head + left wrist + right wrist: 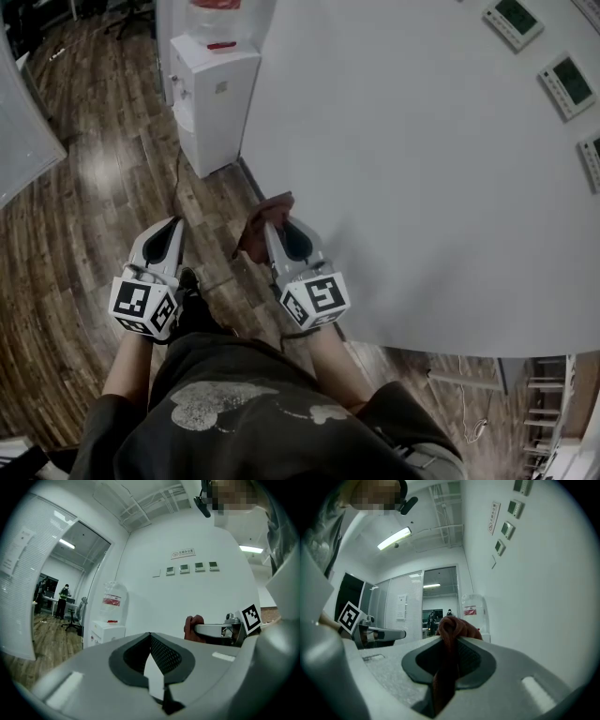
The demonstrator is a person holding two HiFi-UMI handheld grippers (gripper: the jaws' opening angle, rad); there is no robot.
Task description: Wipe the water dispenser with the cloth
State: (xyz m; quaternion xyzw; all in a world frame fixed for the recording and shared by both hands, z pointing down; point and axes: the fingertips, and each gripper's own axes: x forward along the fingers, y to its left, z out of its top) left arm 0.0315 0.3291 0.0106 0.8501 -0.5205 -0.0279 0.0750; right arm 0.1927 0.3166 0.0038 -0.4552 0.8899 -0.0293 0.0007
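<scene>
**Cloth in hand, dispenser well ahead**

A long white wall (422, 141) runs down the right of the head view, and dark wooden floor (94, 187) fills the left. The water dispenser (214, 94), a white cabinet with a bottle (217, 11) seated on top, stands against that wall, well apart from the person and both tools. No wiping can begin from here, so this reads as the approach.

The right gripper (274, 228) is held out in front at waist level, pointing towards the dispenser. Its jaws are closed tight on the reddish-brown cloth (267, 211). A bunched fold bulges past the tips and the rest trails back between the pads. That grip probably leaves enough loose fabric at the front to press against a panel.

The left gripper (174, 227) hangs beside it, a little lower and apart. Its jaws are drawn together with nothing between them, though a pale sliver behind the tips may be a narrow gap. Idle and empty, it is free to steady the cabinet or the bottle if the wiping needs it.
</scene>
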